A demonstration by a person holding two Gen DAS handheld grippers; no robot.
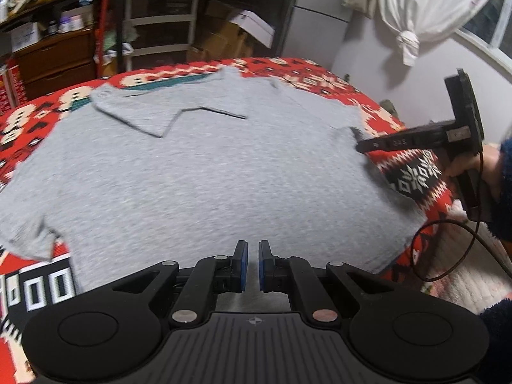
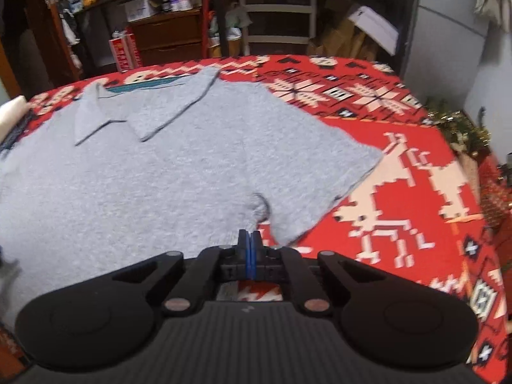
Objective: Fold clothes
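Grey shirt (image 1: 198,172) flat on red blanket (image 2: 400,147); right tongs (image 2: 249,243) pinch its edge.

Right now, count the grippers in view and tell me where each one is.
2. The left gripper hovers, slightly open, over the gray shirt's near hem. The right gripper is shut at the shirt's right edge, by the sleeve.

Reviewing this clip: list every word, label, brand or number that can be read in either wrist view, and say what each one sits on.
No text can be read with confidence.
Pale embossed marks on the black right gripper: too blurred to read.
Print on the red-and-white box by the wooden drawers: too small and blurred.
Labels on the bottles on the shelf: too small.
The grey short-sleeved shirt and the red patterned blanket carry only pattern, no lettering.
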